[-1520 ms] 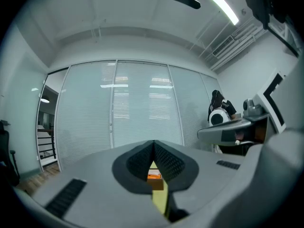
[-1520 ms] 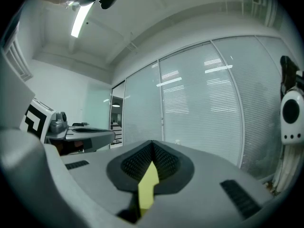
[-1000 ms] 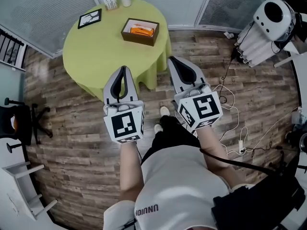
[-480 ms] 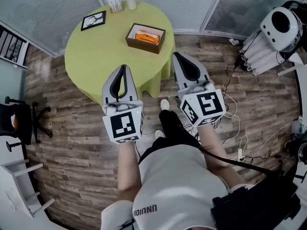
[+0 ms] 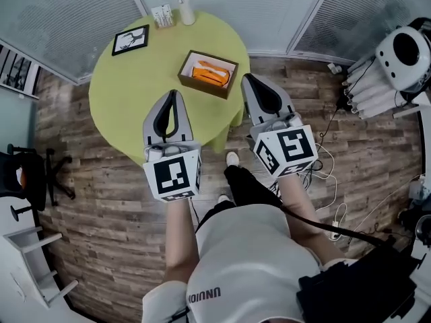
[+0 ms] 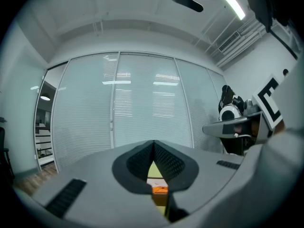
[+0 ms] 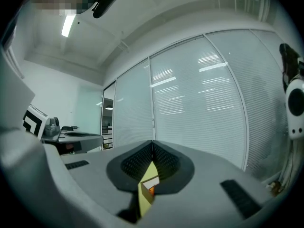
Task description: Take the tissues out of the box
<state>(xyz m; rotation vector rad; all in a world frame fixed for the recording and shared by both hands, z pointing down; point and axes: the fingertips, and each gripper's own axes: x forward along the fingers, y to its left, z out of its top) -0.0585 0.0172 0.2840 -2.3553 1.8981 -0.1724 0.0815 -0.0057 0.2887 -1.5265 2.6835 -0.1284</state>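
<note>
The approach is judged in hand. The brown open cardboard box (image 5: 186, 79) with the orange tissue pack (image 5: 210, 73) is set on the round green-covered table (image 5: 124, 89). At the table's near side, the left gripper (image 5: 172, 95) and right gripper (image 5: 247, 79) are held with jaws together, empty; opening is needed next.

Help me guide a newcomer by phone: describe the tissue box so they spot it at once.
Find the round table with the yellow-green cloth by the window blinds. On its right side sits a low brown box, open on top. Unlike the framed picture and white bottle, it holds an orange pack.
</note>
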